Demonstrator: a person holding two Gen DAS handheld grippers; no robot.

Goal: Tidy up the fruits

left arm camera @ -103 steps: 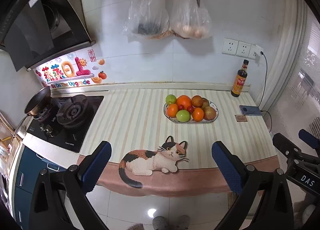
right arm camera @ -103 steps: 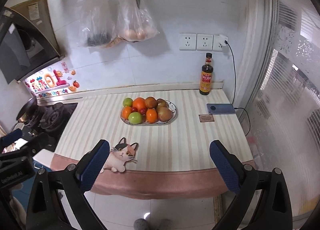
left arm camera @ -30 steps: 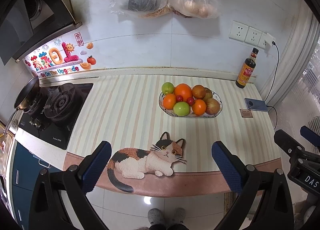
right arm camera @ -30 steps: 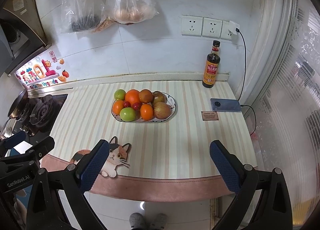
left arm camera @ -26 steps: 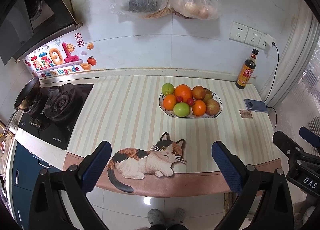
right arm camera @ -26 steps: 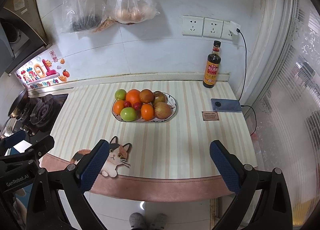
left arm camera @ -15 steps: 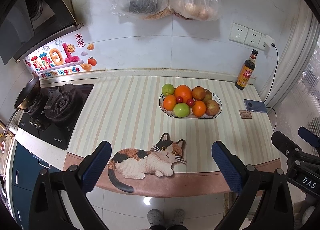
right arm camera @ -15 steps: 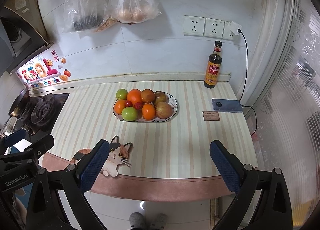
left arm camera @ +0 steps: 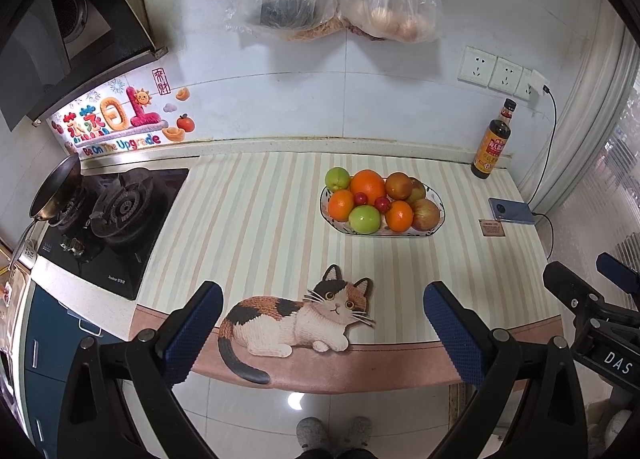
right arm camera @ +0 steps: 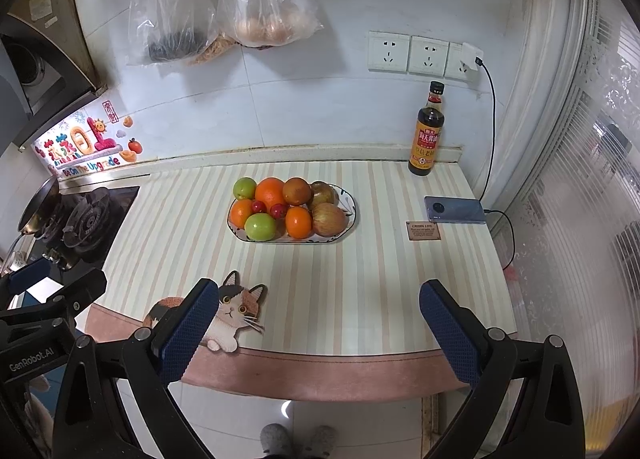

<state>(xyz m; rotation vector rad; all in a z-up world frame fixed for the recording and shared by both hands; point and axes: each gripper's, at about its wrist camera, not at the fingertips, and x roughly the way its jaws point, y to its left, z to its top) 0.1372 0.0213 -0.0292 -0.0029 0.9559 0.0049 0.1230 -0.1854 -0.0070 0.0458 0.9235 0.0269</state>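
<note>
I hold left gripper (left arm camera: 322, 323) wide, empty | right gripper (right arm camera: 318, 321) wide, empty | fruit plate (right arm camera: 349, 195) mid-counter, well ahead | rear apples half-hidden | hanging bags' tops cut off

I see a white tiled wall (right arm camera: 320, 107) behind the striped countertop (right arm camera: 360, 279), sockets (right arm camera: 428, 55) above its far right corner (one with a charger plugged in), a gas stove (left arm camera: 108, 219) at its left edge, glossy floor tiles (left arm camera: 280, 411) below.
</note>
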